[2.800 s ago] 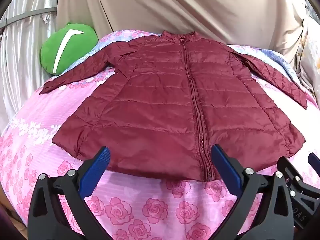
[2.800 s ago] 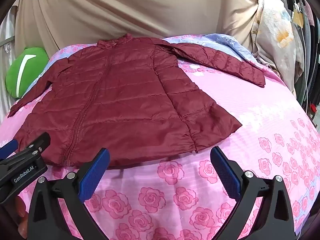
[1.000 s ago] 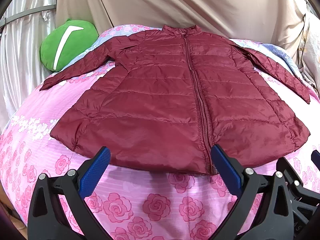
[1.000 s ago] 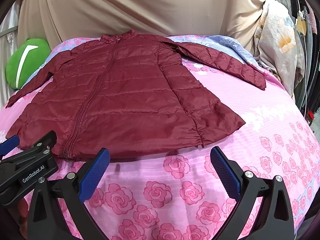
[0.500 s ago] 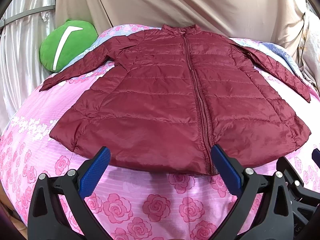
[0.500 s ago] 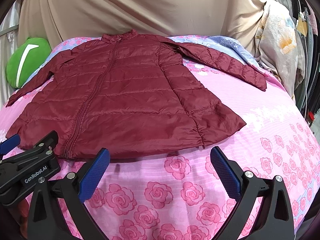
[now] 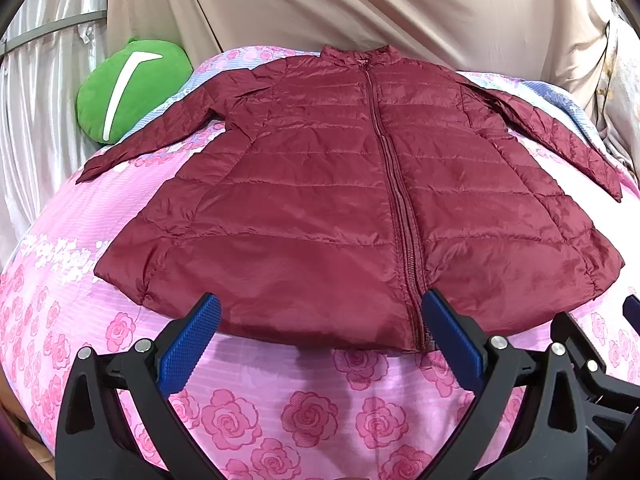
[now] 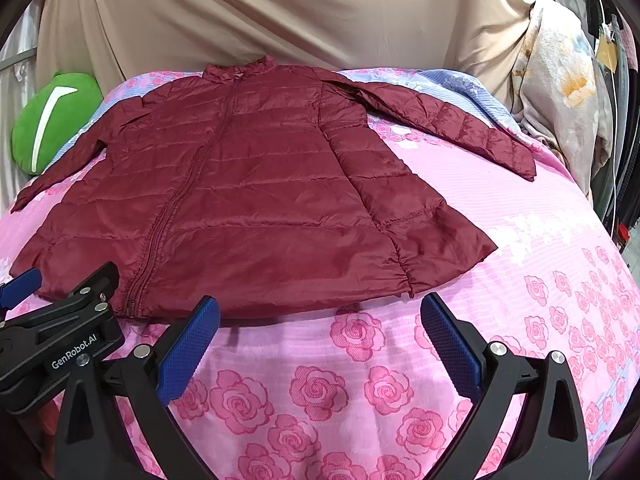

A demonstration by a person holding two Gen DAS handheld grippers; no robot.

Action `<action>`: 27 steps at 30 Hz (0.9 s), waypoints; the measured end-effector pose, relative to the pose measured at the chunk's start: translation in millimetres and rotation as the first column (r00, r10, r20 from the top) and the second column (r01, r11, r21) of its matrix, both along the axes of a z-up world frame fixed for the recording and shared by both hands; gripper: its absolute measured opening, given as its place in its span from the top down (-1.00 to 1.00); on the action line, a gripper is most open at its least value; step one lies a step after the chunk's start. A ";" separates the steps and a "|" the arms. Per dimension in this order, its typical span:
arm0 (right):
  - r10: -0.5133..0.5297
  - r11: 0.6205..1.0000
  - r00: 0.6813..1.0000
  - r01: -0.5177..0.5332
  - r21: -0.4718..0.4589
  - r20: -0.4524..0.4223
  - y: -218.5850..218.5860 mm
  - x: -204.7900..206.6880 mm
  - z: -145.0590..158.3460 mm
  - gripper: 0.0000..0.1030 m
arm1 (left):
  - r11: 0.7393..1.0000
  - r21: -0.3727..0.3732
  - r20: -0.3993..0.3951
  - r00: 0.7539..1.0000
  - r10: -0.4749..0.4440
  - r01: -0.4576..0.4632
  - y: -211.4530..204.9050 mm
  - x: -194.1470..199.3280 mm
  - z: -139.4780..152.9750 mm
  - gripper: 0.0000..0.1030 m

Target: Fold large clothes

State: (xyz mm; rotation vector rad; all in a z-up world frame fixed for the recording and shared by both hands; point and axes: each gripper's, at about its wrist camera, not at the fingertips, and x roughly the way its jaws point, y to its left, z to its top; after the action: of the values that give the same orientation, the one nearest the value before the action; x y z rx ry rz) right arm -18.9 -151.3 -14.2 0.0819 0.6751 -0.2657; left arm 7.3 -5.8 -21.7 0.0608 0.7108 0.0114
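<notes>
My left gripper (image 7: 320,344) is released, blue ribbed pads spread wide over the rose-print pink bedsheet (image 7: 304,412), just short of the hem. My right gripper (image 8: 320,340) is likewise released, hovering near the hem's right half. The maroon quilted jacket (image 7: 352,200) lies flat, front up, zipped, hem nearest me, collar far, sleeves spread left and right. Fabric glossy, stitched in horizontal bands; hem flares wide. Far left sits a round green plush cushion (image 7: 132,88) with a white stripe. Beige drape (image 8: 280,12) hangs behind. Only the right view shows the floral cloth (image 8: 560,92) hanging far right.
</notes>
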 end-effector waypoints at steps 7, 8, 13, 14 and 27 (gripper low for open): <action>-0.002 1.000 1.000 0.002 0.000 -0.004 -2.8 2.0 -2.5 -0.90 | 1.000 0.018 0.012 1.000 0.002 -0.002 -2.4 -1.8 1.1 -0.91; -0.001 1.000 1.000 0.001 0.002 -0.004 -3.2 1.9 -2.5 -0.90 | 1.000 0.018 0.012 1.000 0.002 -0.002 -2.6 -1.9 1.1 -0.91; -0.001 1.000 1.000 0.001 0.001 -0.005 -2.8 1.2 -2.4 -0.90 | 1.000 0.018 0.011 1.000 0.004 -0.004 -3.6 -2.4 1.0 -0.91; -0.003 1.000 1.000 0.003 0.004 -0.006 -3.3 0.7 -2.9 -0.90 | 1.000 0.017 0.011 1.000 0.001 -0.001 -3.5 -2.4 1.1 -0.91; -0.082 0.996 0.996 0.081 0.034 0.026 -51.2 1.3 1.1 -0.90 | 0.994 -0.078 -0.064 0.994 -0.083 0.078 3.2 -4.6 -1.7 -0.91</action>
State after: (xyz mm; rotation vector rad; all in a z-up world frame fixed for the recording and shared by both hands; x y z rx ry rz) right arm -17.6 -202.5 -13.1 0.1448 0.6493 -0.3312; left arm 2.7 -2.6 -23.3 0.0177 0.7751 -0.0953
